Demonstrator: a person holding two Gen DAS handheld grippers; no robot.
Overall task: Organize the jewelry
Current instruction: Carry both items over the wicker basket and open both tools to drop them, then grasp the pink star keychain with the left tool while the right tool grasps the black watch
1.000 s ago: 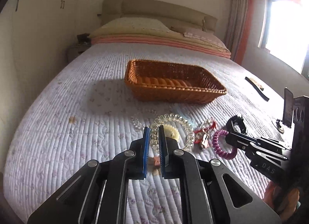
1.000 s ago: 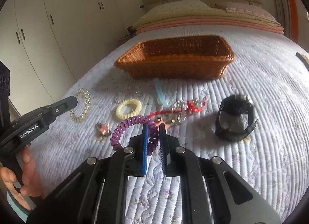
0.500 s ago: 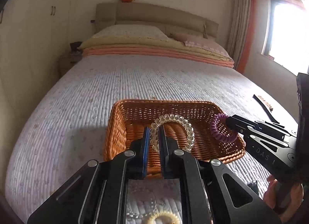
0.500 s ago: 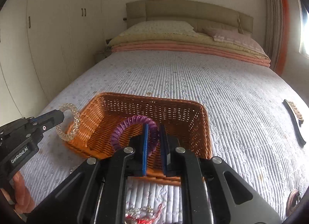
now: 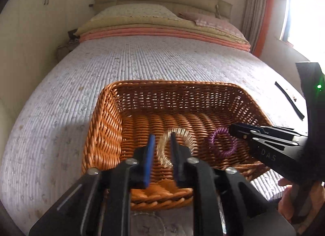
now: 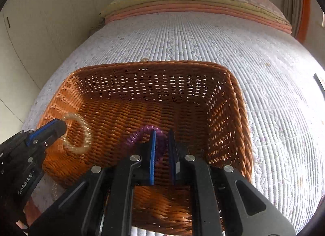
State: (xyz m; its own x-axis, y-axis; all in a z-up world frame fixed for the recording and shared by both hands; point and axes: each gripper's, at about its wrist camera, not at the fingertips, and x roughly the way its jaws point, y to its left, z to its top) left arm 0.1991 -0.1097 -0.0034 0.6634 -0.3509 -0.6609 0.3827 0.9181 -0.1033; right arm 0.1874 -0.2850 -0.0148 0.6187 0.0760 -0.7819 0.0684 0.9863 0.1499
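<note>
- Now the clear beaded bracelet hangs blurred over the floor of the brown woven wicker basket, between the fingers of the left gripper; those jaws have just been opening, a visible gap stands at the pads, and the bracelet looks to be slipping free.
- Beside it, the purple spiral coil hair tie is pinched in the right gripper, whose jaws stand narrow and clamped on one side of the loop, low inside the basket.
- Both loops look light and springy; the beads are smooth and likely slippery, the coil soft and stretchy. A pinch across one strand of the ring seems the sure hold, and neither should suffer from a short drop.
- Basket walls rise on all sides, and the near rim lies just under both tools, so lifting straight up before pulling back looks wise.
- Around the basket the pale quilted bedspread lies open, with the two grippers near each other.
</note>
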